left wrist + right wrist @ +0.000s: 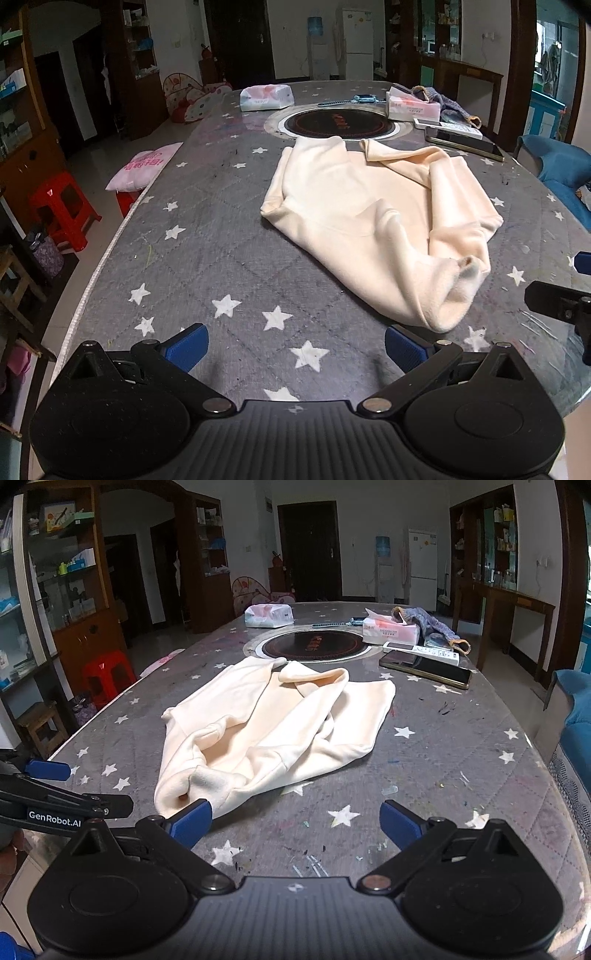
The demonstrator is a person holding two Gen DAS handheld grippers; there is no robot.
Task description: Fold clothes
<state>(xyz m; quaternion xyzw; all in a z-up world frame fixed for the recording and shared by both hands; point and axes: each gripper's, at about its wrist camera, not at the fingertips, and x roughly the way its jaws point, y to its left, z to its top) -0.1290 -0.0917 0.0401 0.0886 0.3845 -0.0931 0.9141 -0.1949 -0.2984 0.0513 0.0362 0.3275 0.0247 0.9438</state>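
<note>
Holding both pairs of blue fingers spread wide and empty, I'm hovering the left gripper (297, 349) and right gripper (296, 821) over the star-printed table (192, 236) — a cream sweatshirt (373, 221) is lying crumpled just ahead, its near cuff (184, 788) beside my right gripper's left finger.

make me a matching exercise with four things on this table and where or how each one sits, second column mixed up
Things:
1. cream garment
2. phone
3. tissue box
4. left gripper

States:
A. open, holding nothing
B. crumpled in the middle of the table
C. lying flat beside the remote
D. beyond the round cooktop, next to blue-grey knitwear

Pairs: 1-B, 2-C, 3-D, 4-A
</note>
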